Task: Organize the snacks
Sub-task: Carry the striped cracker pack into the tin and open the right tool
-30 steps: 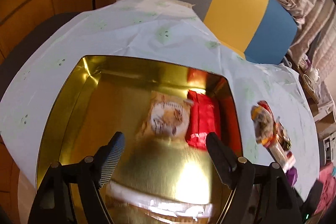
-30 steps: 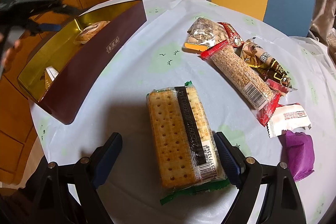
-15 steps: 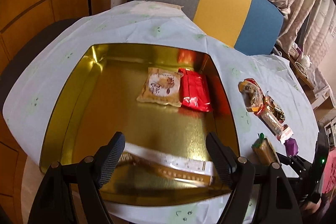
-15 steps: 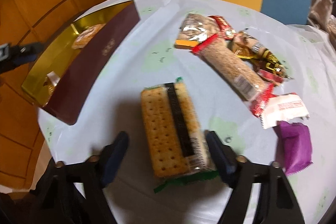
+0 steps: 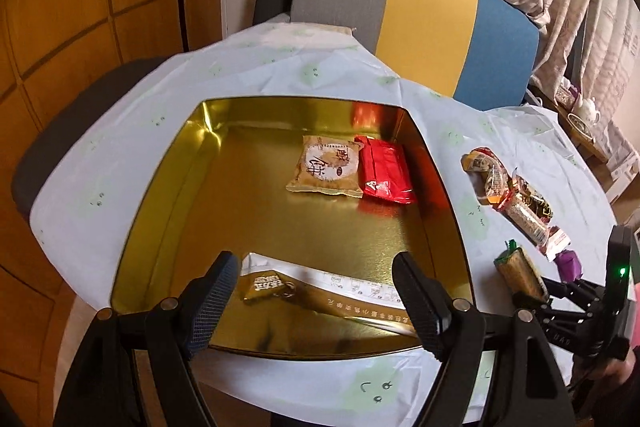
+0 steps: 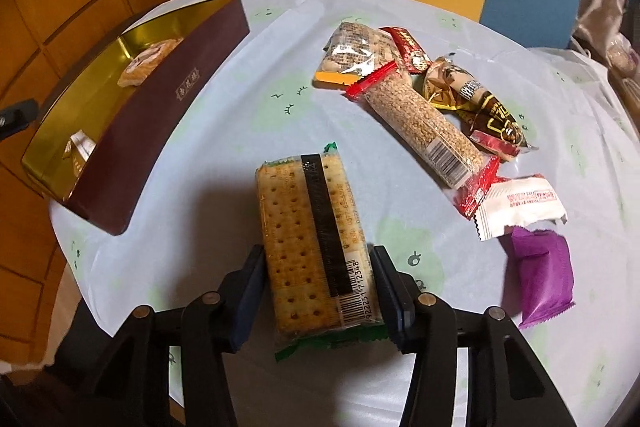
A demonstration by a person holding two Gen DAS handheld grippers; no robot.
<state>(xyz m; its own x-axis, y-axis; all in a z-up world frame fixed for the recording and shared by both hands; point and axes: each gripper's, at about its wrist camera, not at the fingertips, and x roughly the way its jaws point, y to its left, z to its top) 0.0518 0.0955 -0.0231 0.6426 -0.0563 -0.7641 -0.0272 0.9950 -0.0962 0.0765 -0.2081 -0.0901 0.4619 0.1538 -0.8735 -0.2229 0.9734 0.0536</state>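
My right gripper (image 6: 318, 291) is shut on a cracker pack (image 6: 312, 239) with a black stripe and barcode, which lies on the table; it also shows in the left wrist view (image 5: 520, 273). My left gripper (image 5: 316, 301) is open and empty above the near edge of the gold tin (image 5: 160, 187). The tin holds a tan cake packet (image 5: 326, 167), a red packet (image 5: 384, 169) and a gold-and-white wrapper (image 5: 320, 289). Loose snacks lie on the table: a sesame bar (image 6: 424, 131), a white packet (image 6: 520, 205) and a purple packet (image 6: 538, 275).
The tin's dark red outer wall (image 6: 160, 115) stands left of the cracker pack. A round table with a pale cloth (image 6: 280, 99) carries everything. A grey, yellow and blue chair back (image 5: 420, 23) is behind the table. Wood panels are at the left.
My right gripper has moved forward and closed on the cracker pack. My left gripper has pulled back and risen from the tin, staying open.
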